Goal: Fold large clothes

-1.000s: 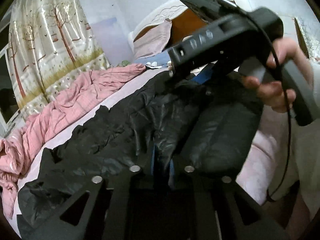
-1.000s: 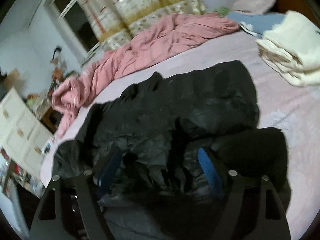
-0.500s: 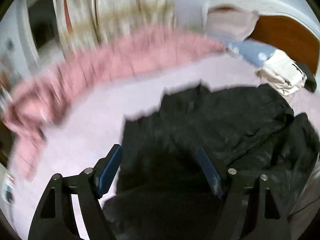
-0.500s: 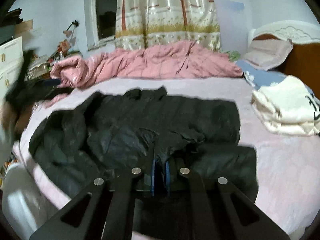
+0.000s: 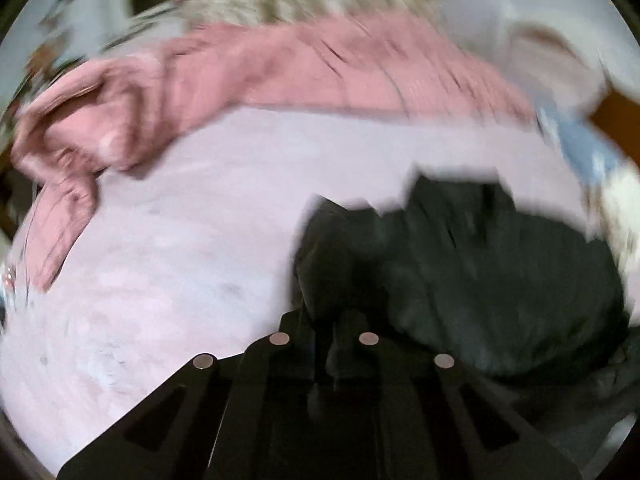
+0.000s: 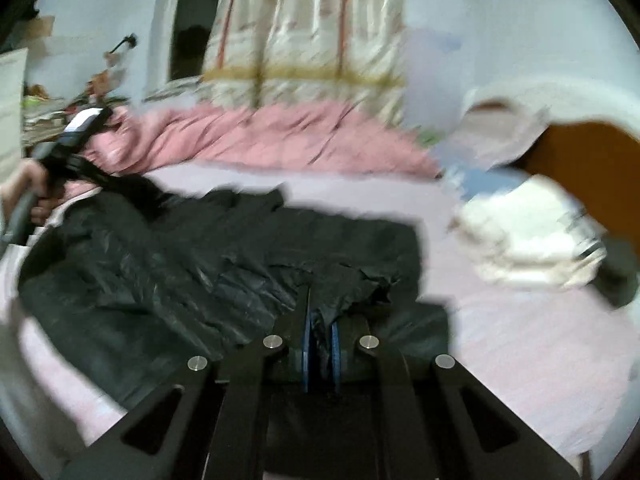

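The jacket [image 6: 200, 264] is spread on the bed [image 6: 520, 340], barely folded. Its fabric is pinched by both claws, left [image 5: 325, 344] and right [image 6: 320, 340]; most folding remains.

Both grippers are clamped tight: the right gripper [image 6: 320, 338] at lower centre, the left gripper [image 5: 326, 334] held by a hand [image 6: 28, 196] at far left.

The jacket [image 6: 224, 256] lay on the bed [image 6: 520, 344]. Behind the jacket stretched the quilt [image 6: 256, 136]; right of the jacket sat folded clothes [image 6: 528, 236], with the headboard [image 6: 584, 152] beyond.
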Available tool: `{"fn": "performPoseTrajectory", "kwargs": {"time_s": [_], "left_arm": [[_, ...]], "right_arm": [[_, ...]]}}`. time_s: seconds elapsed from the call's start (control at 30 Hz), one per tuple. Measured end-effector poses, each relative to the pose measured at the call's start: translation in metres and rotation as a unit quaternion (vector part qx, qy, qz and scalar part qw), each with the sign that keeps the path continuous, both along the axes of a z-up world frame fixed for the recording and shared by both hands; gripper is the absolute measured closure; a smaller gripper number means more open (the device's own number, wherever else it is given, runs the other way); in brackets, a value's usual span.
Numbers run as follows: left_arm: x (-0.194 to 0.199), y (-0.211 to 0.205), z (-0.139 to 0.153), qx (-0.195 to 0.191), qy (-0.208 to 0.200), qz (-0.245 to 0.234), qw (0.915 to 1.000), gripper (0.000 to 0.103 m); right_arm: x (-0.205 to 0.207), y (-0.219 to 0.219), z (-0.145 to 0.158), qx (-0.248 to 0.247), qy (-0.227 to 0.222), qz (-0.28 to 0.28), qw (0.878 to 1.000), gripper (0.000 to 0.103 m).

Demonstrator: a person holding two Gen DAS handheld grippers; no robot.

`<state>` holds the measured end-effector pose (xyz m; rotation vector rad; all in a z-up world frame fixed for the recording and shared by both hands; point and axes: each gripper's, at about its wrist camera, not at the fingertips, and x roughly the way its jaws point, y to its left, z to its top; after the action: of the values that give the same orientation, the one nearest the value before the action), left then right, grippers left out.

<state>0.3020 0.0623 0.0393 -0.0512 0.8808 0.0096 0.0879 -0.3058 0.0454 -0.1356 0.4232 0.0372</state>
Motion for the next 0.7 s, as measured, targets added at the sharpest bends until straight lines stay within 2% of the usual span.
{"fn": "performPoseTrajectory", "kwargs": {"time_s": [0.07,0.13,0.23,0.27,0.3,0.33,0.37,0.43,0.5,0.57,0.7], "left_arm": [[0.007,0.035,0.004,-0.023,-0.006,0.044,0.9987,0.099],[0.010,0.063,-0.003,-0.055,0.002,0.075,0.9957,0.099],[0.008,0.087,-0.025,-0.095,0.015,0.090,0.9913,0.097],[0.011,0.087,-0.031,-0.099,0.022,0.090,0.9907,0.091],[0.010,0.088,-0.036,-0.100,0.026,0.088,0.9908,0.088],[0.007,0.087,-0.038,-0.094,0.022,0.083,0.9919,0.076],[0.005,0.082,-0.038,-0.086,0.016,0.076,0.9933,0.056],[-0.013,0.072,-0.034,-0.067,-0.014,0.057,0.9960,0.034],[-0.026,0.062,-0.028,-0.067,-0.030,0.028,0.9969,0.027],[-0.039,0.049,-0.029,-0.067,-0.016,-0.006,0.9976,0.024],[-0.063,0.023,-0.058,-0.024,0.057,-0.022,0.9978,0.024]], "right_arm": [[0.000,-0.004,0.012,-0.003,-0.029,-0.020,0.999,0.094],[0.007,-0.009,0.018,-0.006,-0.032,-0.025,0.999,0.094],[0.023,-0.013,0.011,-0.003,-0.009,-0.026,1.000,0.094],[0.033,-0.010,0.003,-0.015,0.020,-0.019,1.000,0.094],[0.040,-0.008,-0.002,-0.026,0.032,-0.022,0.999,0.094],[0.046,-0.006,-0.009,-0.038,0.042,-0.026,0.998,0.094],[0.050,-0.004,-0.014,-0.043,0.051,-0.023,0.998,0.094],[0.056,-0.003,-0.020,-0.046,0.061,-0.020,0.997,0.094],[0.065,-0.004,-0.018,-0.052,0.062,-0.019,0.997,0.094],[0.076,-0.006,-0.015,-0.061,0.056,-0.019,0.996,0.094],[0.106,-0.004,0.019,-0.073,0.014,-0.029,0.997,0.095]]}}
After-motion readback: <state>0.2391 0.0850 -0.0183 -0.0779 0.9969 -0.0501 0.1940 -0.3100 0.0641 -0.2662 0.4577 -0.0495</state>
